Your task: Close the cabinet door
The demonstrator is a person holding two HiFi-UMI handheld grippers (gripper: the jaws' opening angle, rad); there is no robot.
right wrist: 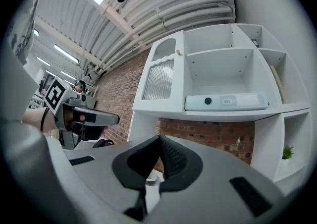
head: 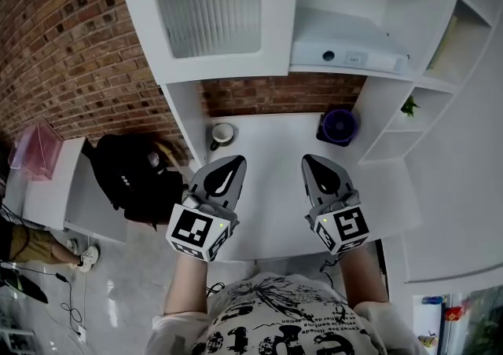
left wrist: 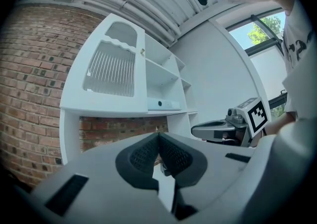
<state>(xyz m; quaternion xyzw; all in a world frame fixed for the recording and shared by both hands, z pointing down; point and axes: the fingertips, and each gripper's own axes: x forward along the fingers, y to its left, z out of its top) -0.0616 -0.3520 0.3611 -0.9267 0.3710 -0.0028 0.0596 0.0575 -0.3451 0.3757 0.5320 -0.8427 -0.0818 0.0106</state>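
The white cabinet door [head: 212,8], with a ribbed glass panel, stands swung open to the left of its open compartment [head: 354,0]. It also shows up high in the left gripper view [left wrist: 111,69] and the right gripper view [right wrist: 159,79]. My left gripper [head: 228,163] and right gripper [head: 318,163] hover side by side over the white counter [head: 275,188], below the cabinet and apart from the door. Both point level toward the cabinet. The left gripper's [left wrist: 158,138] jaws meet at their tips with nothing between them, and so do the right gripper's [right wrist: 159,141].
A long white device [head: 350,55] lies on the open compartment's shelf. A mug [head: 222,135] and a purple object [head: 339,126] stand at the back of the counter. A small plant [head: 409,106] sits in the right side shelves. A black backpack [head: 134,177] and a pink box [head: 35,149] are at the left.
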